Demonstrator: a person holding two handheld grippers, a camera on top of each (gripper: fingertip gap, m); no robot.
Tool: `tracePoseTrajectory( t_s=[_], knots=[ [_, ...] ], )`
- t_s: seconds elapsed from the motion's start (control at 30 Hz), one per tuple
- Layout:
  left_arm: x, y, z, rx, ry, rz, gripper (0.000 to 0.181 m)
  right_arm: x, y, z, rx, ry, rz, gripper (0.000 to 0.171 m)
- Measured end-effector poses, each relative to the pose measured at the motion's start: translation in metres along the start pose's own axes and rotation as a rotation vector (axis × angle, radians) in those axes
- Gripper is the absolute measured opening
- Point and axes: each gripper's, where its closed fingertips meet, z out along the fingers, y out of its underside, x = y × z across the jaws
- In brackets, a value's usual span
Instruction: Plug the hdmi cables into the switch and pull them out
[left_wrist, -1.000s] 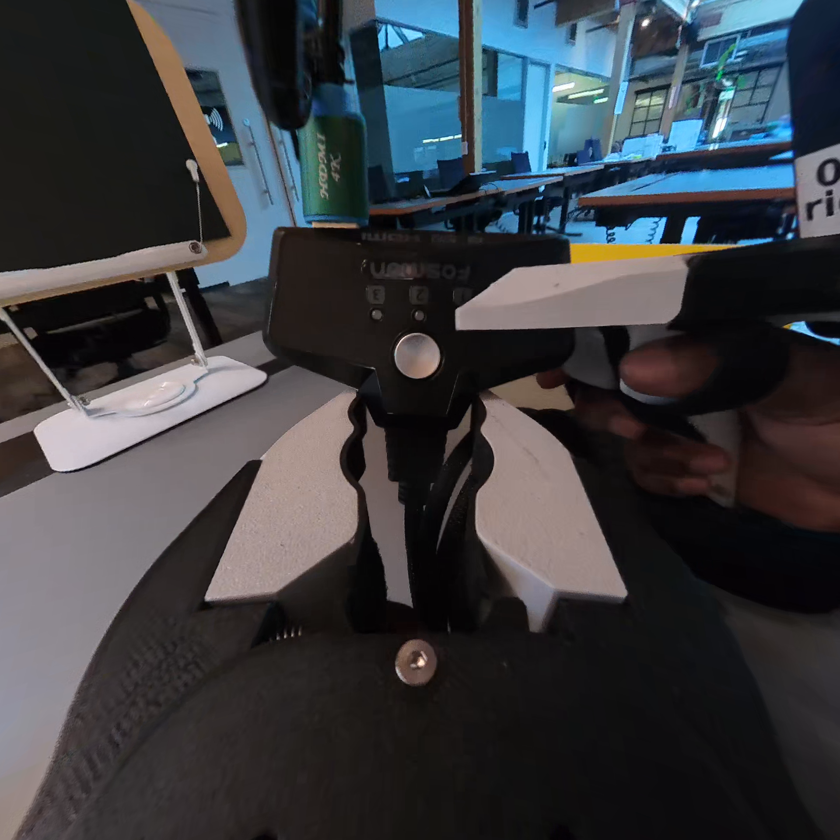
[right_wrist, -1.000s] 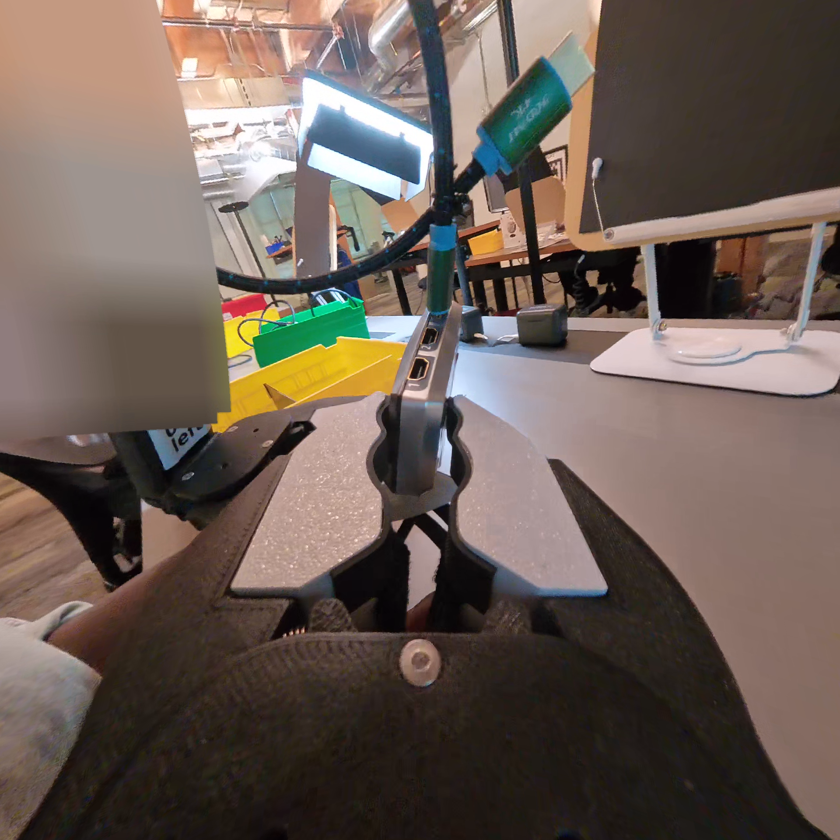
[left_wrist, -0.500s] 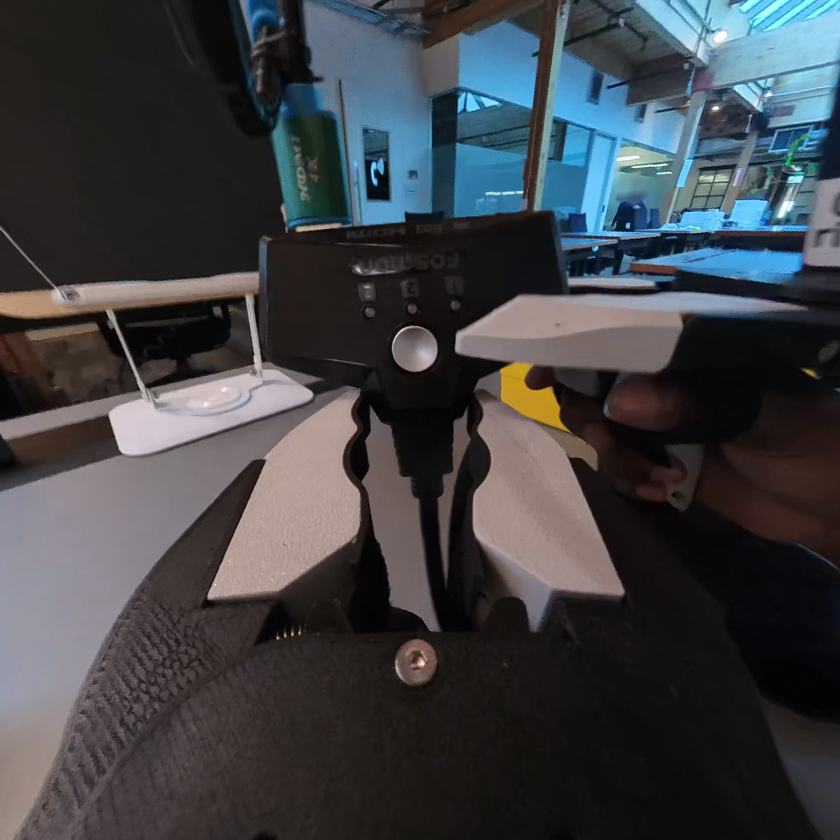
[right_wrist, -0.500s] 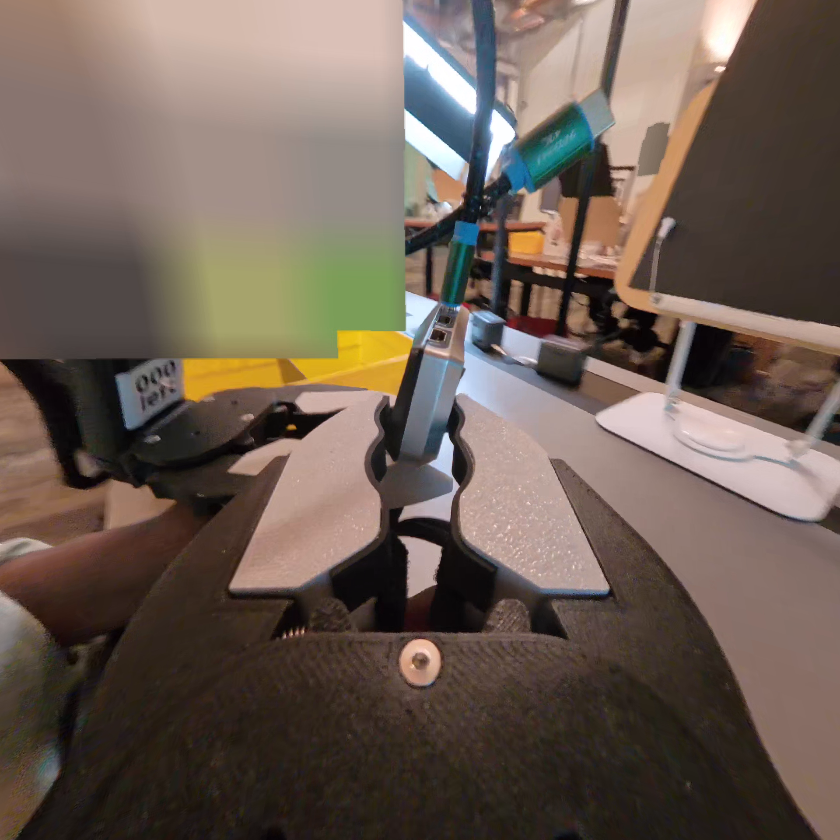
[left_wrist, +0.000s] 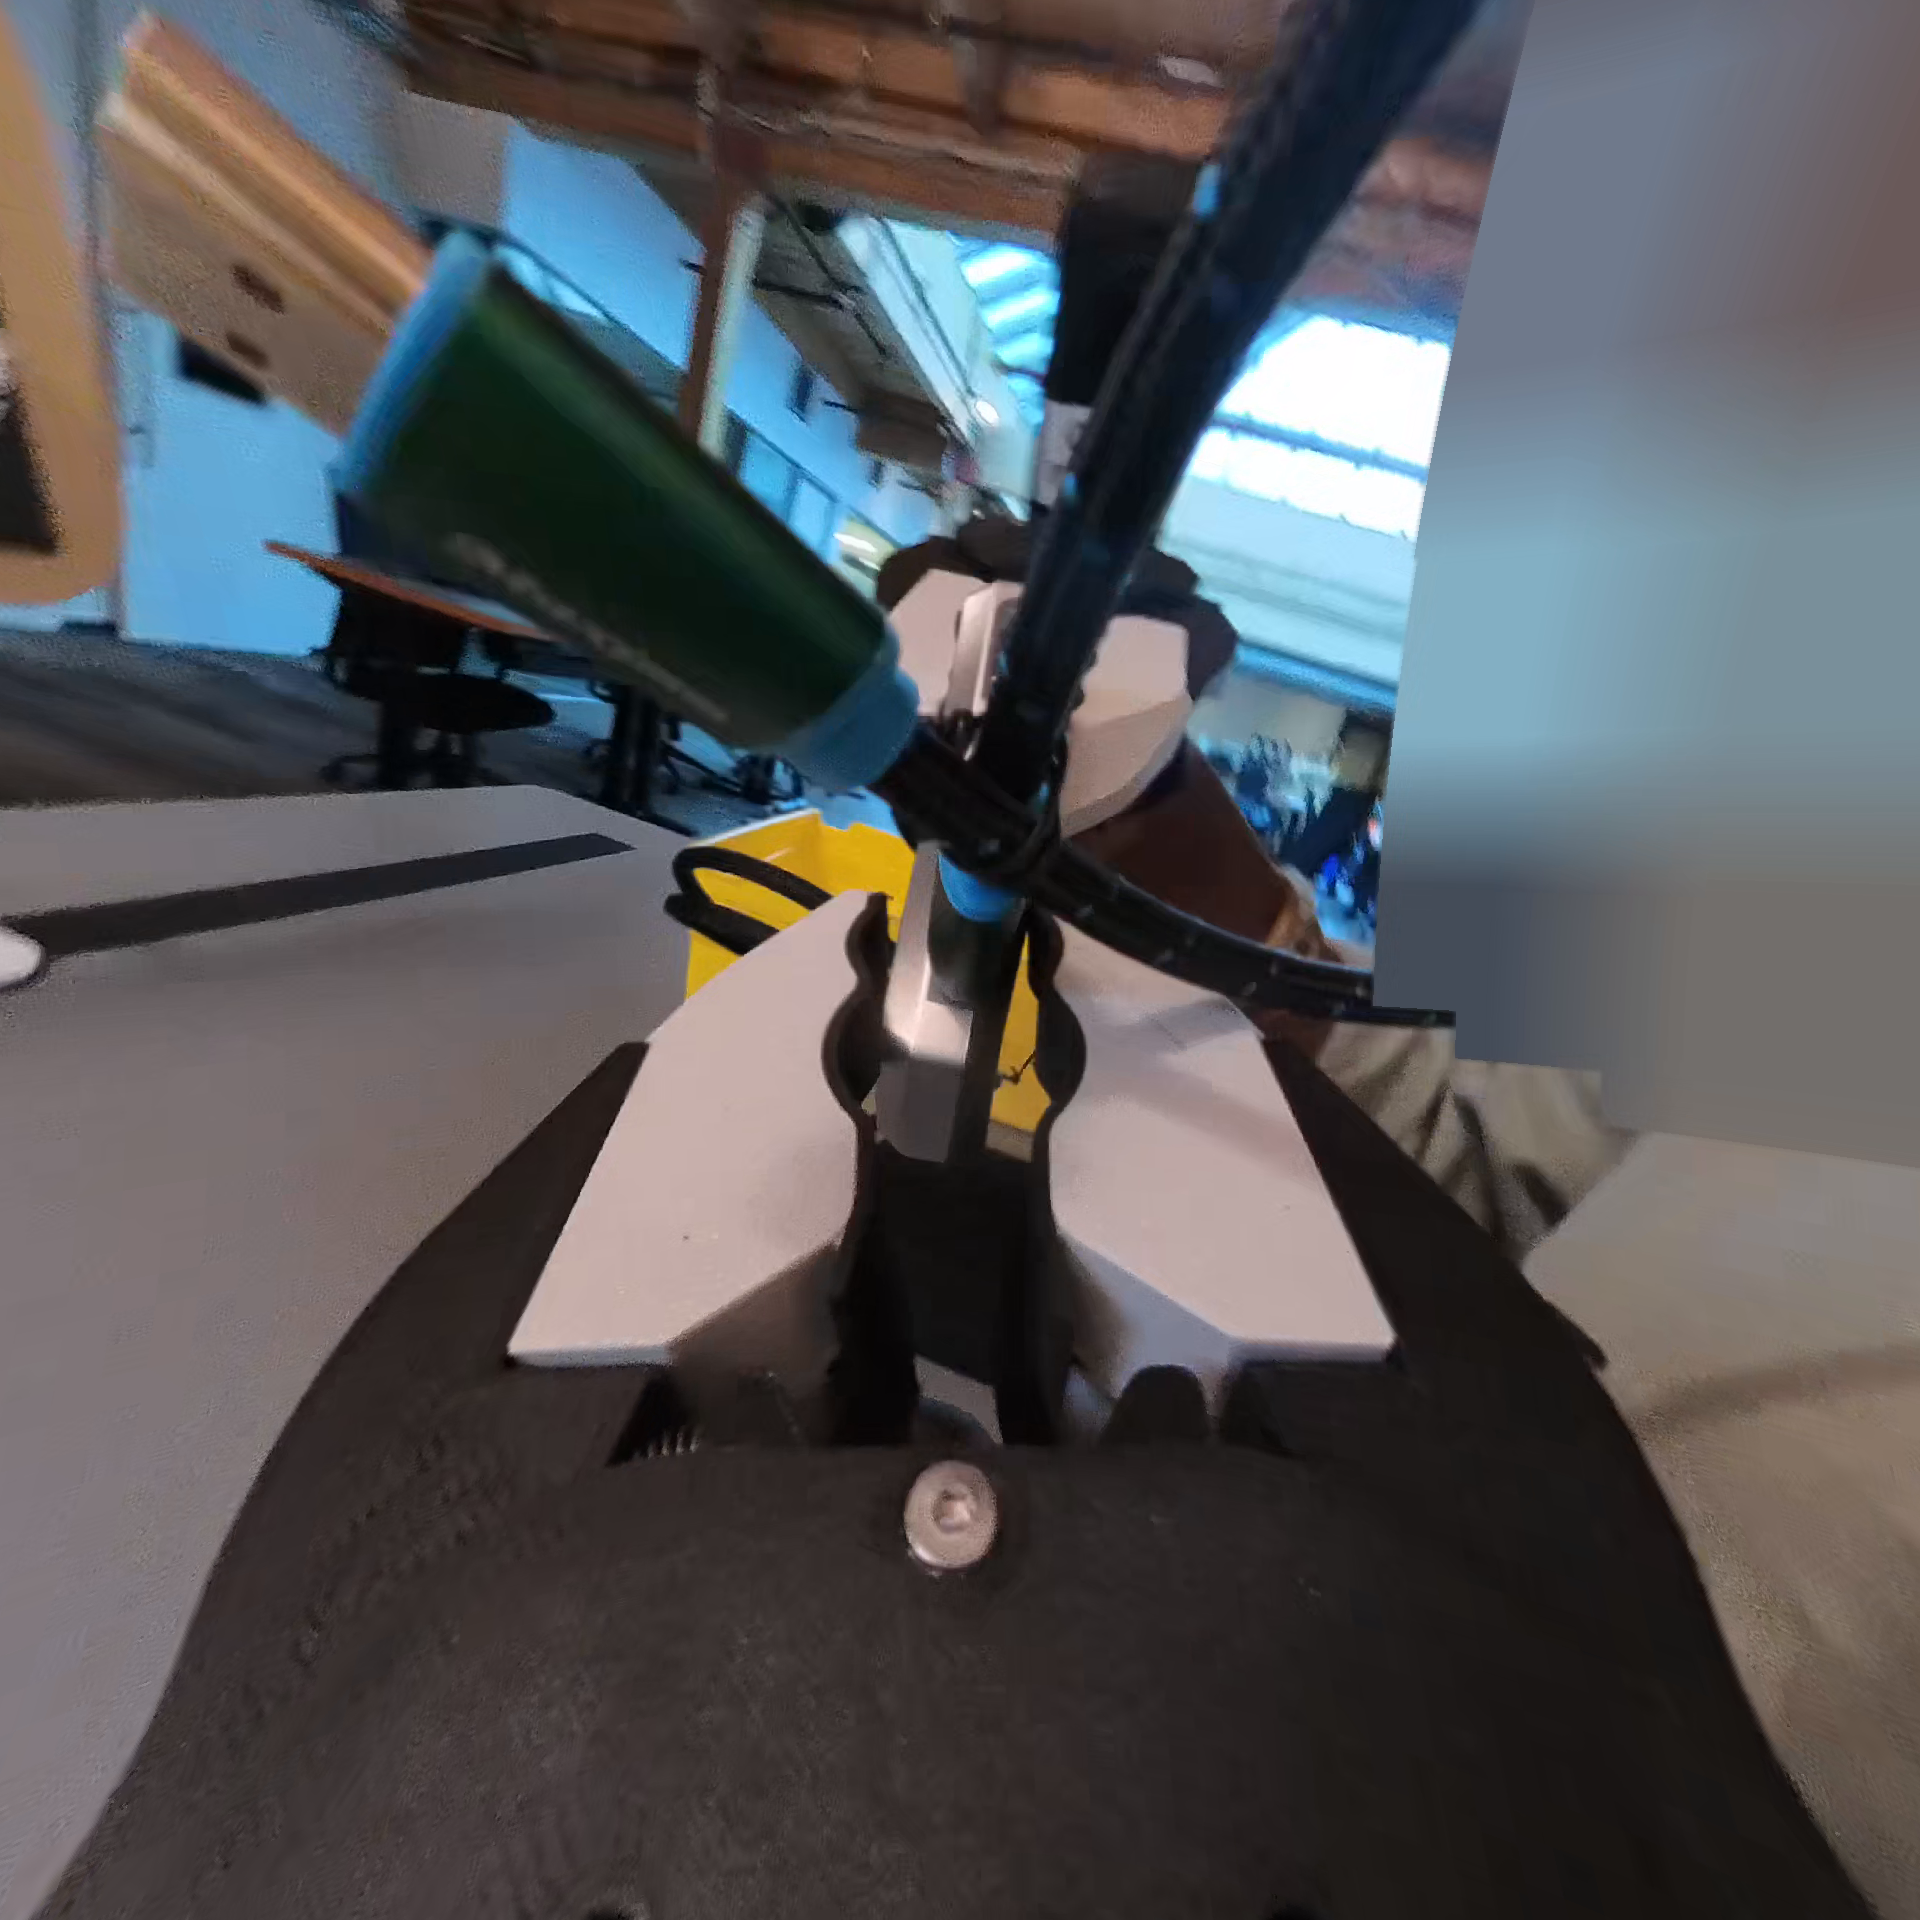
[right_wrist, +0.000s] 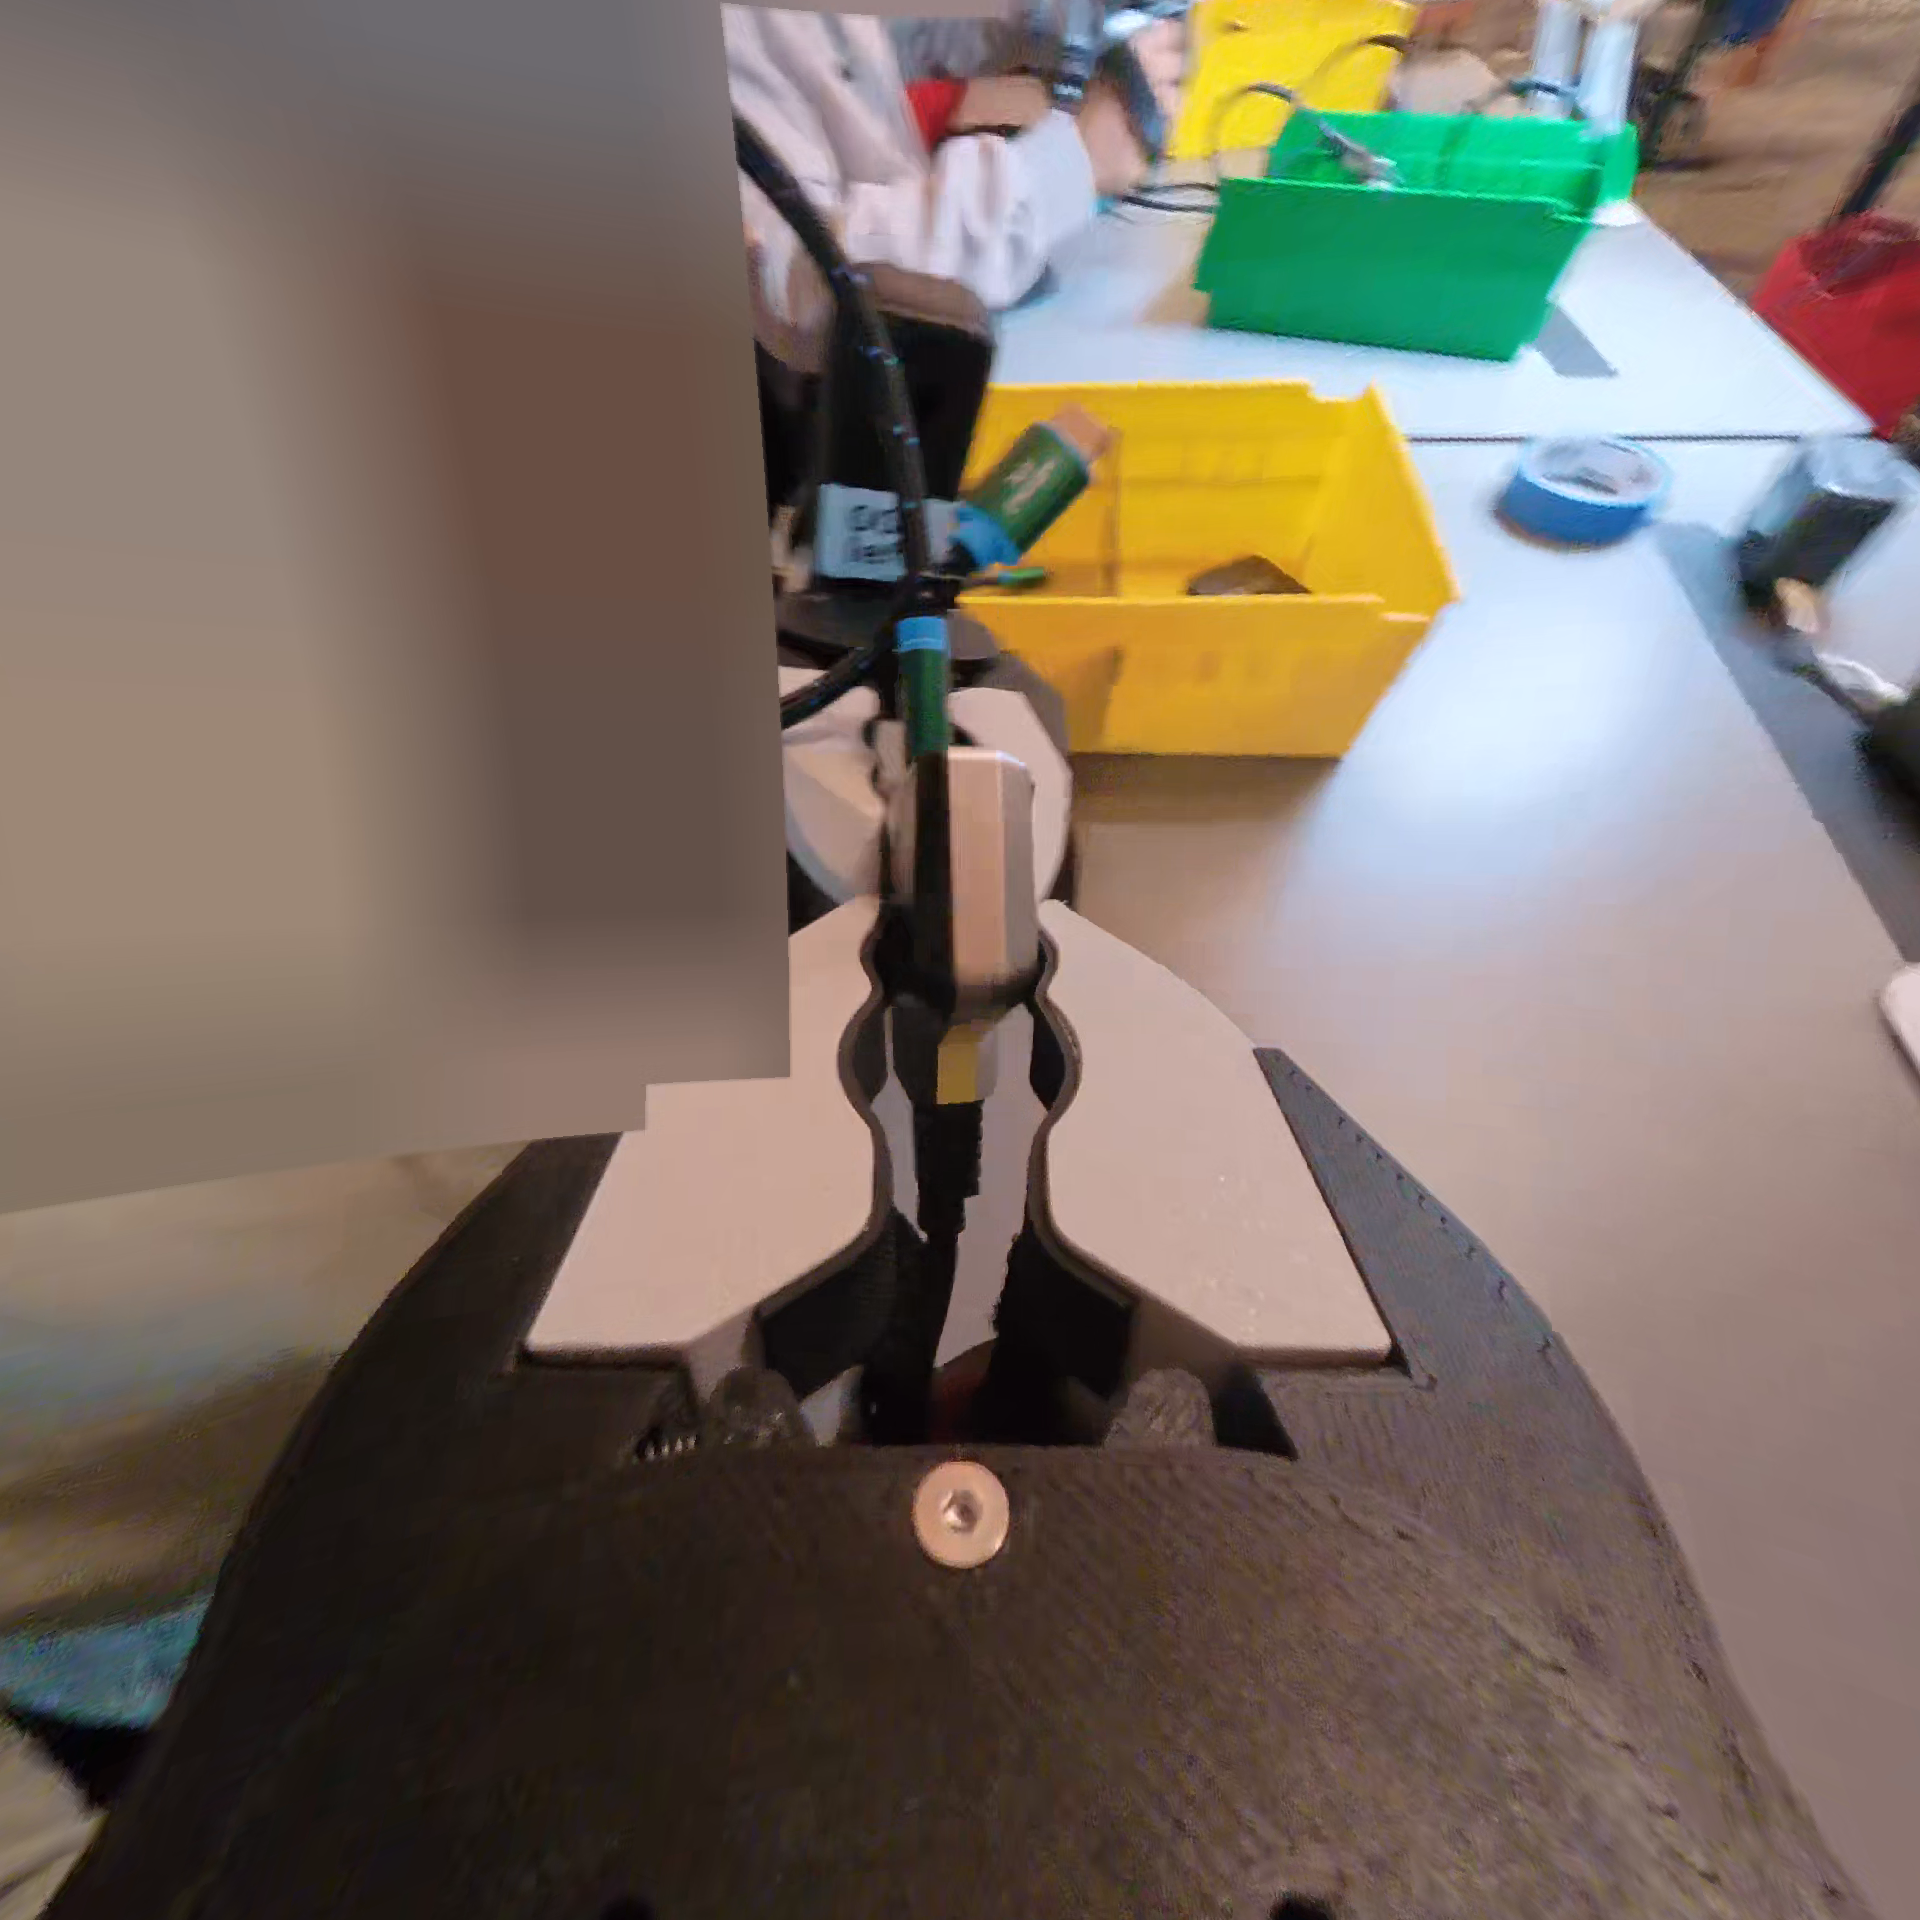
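Both tools clamp the switch (right_wrist: 961, 883) from opposite ends above the grey table (right_wrist: 1455, 935), near its yellow bin (right_wrist: 1216, 665): the right gripper (right_wrist: 956, 997) and left gripper (left_wrist: 951, 1039) narrowed on it, one green HDMI plug (right_wrist: 923, 691) seated, another (left_wrist: 613, 582) dangling free.

Open-plan office/workshop, I'd say. Ahead of my left gripper: rows of desks (left_wrist: 416, 597) w/ office chairs (left_wrist: 457, 707), exposed wood ceiling beams (left_wrist: 831, 94). Ahead of my right gripper: grey worktable (right_wrist: 1455, 935) w/ yellow bin (right_wrist: 1226, 665), green bin (right_wrist: 1392, 270), blue tape roll (right_wrist: 1584, 488).
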Motion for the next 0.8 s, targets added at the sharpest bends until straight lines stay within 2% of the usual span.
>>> tracePoseTrajectory(
  t_s=[0.07,0.13,0.17,0.23,0.3,0.4,0.47,0.57,0.67,0.8],
  knots=[
    [-0.015,0.005,-0.003,0.061,-0.1,-0.127,0.021,0.029,0.006,0.0,-0.011,0.226,0.004,0.04],
    [-0.034,0.012,-0.011,0.134,-0.202,-0.253,0.02,0.04,0.004,-0.005,0.043,0.407,-0.084,0.071],
    [-0.041,0.016,-0.014,0.157,-0.238,-0.306,0.02,0.039,0.005,-0.005,0.056,0.475,-0.123,0.077],
    [-0.052,0.02,-0.021,0.205,-0.299,-0.381,0.02,0.035,0.025,0.002,-0.018,0.564,-0.147,0.077],
    [-0.056,0.023,-0.022,0.215,-0.34,-0.401,0.02,0.034,0.058,0.016,-0.175,0.622,-0.118,0.074],
    [-0.049,0.025,-0.012,0.197,-0.317,-0.414,0.02,0.041,0.076,0.032,-0.25,0.714,-0.181,0.054],
    [-0.047,0.028,-0.009,0.192,-0.333,-0.414,0.02,0.05,0.079,0.026,-0.322,0.806,-0.288,0.04],
    [-0.033,0.029,-0.005,0.118,-0.236,-0.363,0.024,0.043,0.078,0.017,-0.358,0.73,-0.337,0.038],
    [-0.008,0.025,-0.01,0.009,-0.112,-0.245,0.043,0.031,0.084,-0.004,-0.424,0.635,-0.361,0.038],
    [0.005,0.042,-0.038,-0.272,-0.14,-0.024,0.061,0.013,0.105,-0.029,-0.517,0.511,-0.295,0.038]
  ],
)
